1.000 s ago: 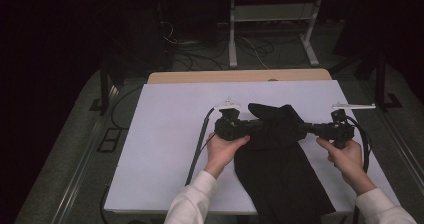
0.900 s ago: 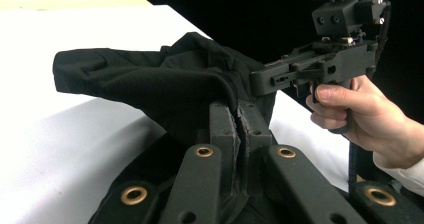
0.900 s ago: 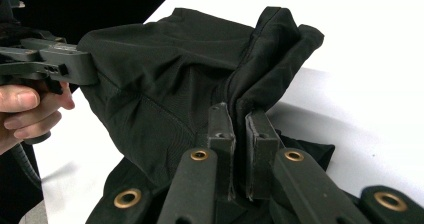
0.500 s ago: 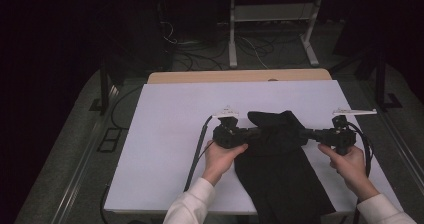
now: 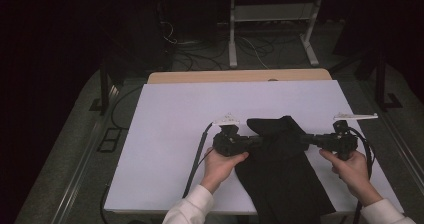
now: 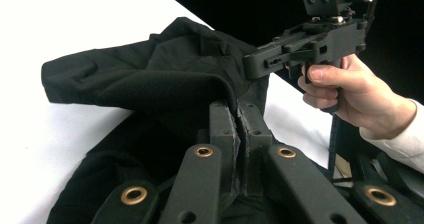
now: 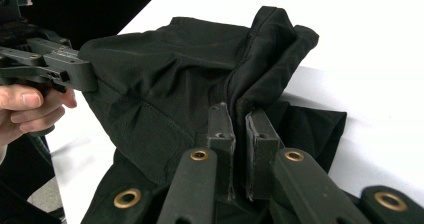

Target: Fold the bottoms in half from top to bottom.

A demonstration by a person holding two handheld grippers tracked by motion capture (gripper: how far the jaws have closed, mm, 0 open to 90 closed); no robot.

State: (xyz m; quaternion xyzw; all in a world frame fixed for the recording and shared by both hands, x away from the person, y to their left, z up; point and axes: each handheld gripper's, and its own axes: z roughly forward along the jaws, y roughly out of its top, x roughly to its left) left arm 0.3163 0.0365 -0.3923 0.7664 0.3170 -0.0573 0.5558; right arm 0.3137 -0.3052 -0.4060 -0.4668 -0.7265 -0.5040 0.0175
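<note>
My counter [image 5: 165,134] is a white-topped surface with a strip of bare wood along its far edge. A black garment [image 5: 282,174] lies on its near right part, its lower end reaching the near edge.

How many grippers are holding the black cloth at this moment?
2. The left gripper pinches the black cloth at its left edge; the right gripper pinches its right edge, both above the white table.

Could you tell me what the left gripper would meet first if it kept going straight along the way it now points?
The left gripper is already shut on the black fabric garment. Pushed straight on, it would drive further into that cloth, with the right gripper beyond it, though depth there is hard to judge.
</note>
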